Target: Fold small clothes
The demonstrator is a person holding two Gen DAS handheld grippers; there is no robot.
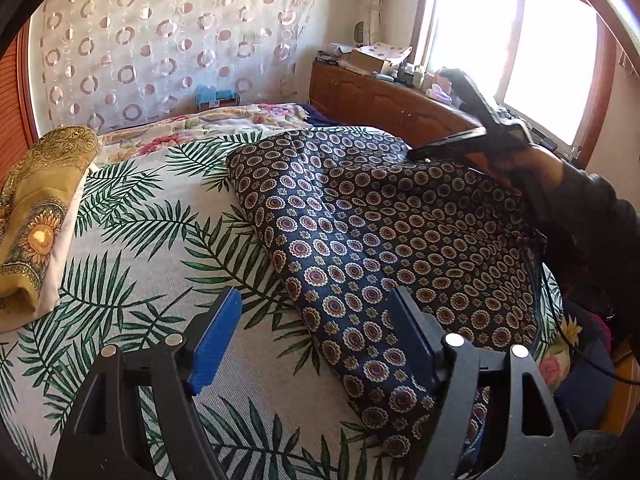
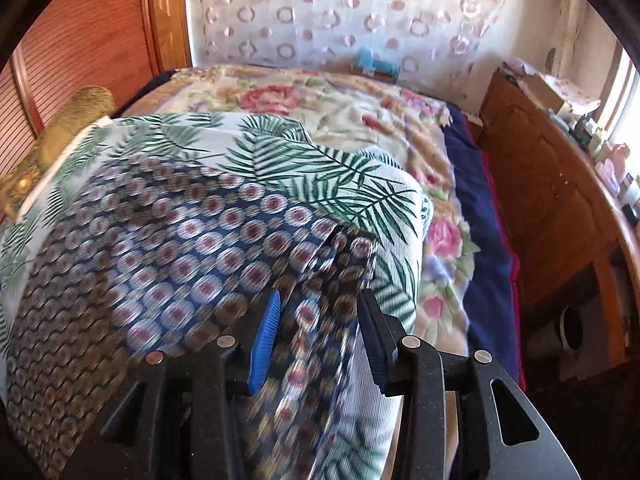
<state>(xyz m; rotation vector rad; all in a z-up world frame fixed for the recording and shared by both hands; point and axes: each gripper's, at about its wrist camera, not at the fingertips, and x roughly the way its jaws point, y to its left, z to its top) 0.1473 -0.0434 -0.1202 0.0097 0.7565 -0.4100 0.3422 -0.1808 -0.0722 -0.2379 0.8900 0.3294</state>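
A dark blue garment [image 1: 380, 232] with small round flower medallions lies spread on the palm-leaf bedsheet [image 1: 132, 248]. My left gripper [image 1: 316, 312] is open and empty, its blue pads just above the garment's near left edge. My right gripper [image 1: 436, 112] shows in the left wrist view, raised above the garment's far right corner with its fingers spread. In the right wrist view, the right gripper [image 2: 320, 312] is open, and a blurred fold of the garment [image 2: 168, 264] lies between and below its pads.
A folded yellow sunflower cloth [image 1: 36, 216] lies at the bed's left edge. A floral blanket [image 1: 224, 122] covers the far end of the bed. A wooden cabinet [image 1: 384, 96] with clutter stands under the window on the right. A wooden wardrobe [image 2: 92, 52] stands at left.
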